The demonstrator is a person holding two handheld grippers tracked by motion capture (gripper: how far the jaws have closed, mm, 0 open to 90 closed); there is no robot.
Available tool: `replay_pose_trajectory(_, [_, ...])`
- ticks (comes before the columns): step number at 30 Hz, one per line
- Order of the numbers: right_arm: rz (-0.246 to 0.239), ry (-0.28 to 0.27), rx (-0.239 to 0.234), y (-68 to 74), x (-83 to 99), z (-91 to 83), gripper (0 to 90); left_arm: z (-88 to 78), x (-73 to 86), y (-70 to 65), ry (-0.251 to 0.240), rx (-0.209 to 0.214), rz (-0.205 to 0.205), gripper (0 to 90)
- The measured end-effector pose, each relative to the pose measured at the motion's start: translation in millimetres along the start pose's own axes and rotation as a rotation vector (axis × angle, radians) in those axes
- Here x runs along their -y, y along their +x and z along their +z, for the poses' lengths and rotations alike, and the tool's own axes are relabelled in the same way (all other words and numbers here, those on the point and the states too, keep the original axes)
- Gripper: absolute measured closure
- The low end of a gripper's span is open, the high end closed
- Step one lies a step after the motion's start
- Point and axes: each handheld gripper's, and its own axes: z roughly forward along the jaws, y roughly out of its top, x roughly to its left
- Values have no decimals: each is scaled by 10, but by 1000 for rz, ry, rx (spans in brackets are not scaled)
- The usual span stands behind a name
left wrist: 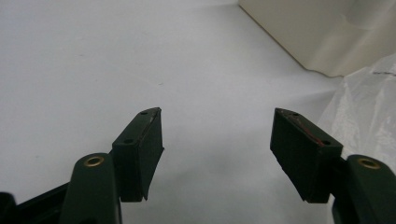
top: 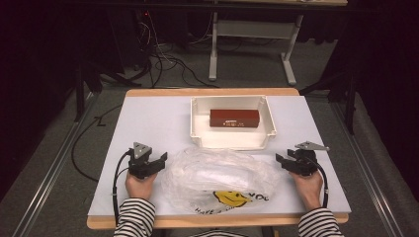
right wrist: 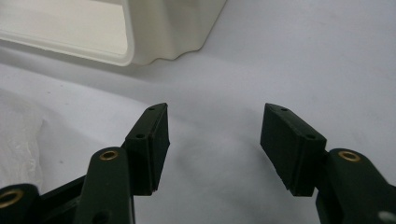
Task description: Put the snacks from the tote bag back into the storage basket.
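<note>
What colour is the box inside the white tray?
The box is dark reddish-brown. It shows best in the high view, lying in the tray.

Box (top: pixel 234 118) in tray (top: pixel 269 116), bag (top: pixel 217 178) before it, between grippers

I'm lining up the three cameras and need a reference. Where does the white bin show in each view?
High view: the white bin sits at the table's middle back, a brown box inside it.
Left gripper view: its outer wall fills the upper right corner.
Right gripper view: its rim and corner run along the top left.
Shared landmark: the clear plastic bag beside the bin, at right edge and left edge.
</note>
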Motion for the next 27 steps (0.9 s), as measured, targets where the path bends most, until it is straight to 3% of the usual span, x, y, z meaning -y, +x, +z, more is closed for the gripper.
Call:
replay_pose_trajectory(10, [-12, 2, 40, 37, 7, 15, 437, 31, 26, -4, 12, -16, 4, 338])
replay_pose_trajectory(17, [-68, -5, 86, 108, 22, 10, 437, 10, 49, -101, 1, -66, 75, 337])
replay_pose_trajectory(22, [-76, -14, 93, 124, 30, 6, 431, -13, 62, -60, -13, -45, 30, 336])
replay_pose_trajectory(27, [-74, -16, 89, 115, 32, 2, 425, -15, 64, -49, -15, -41, 20, 334])
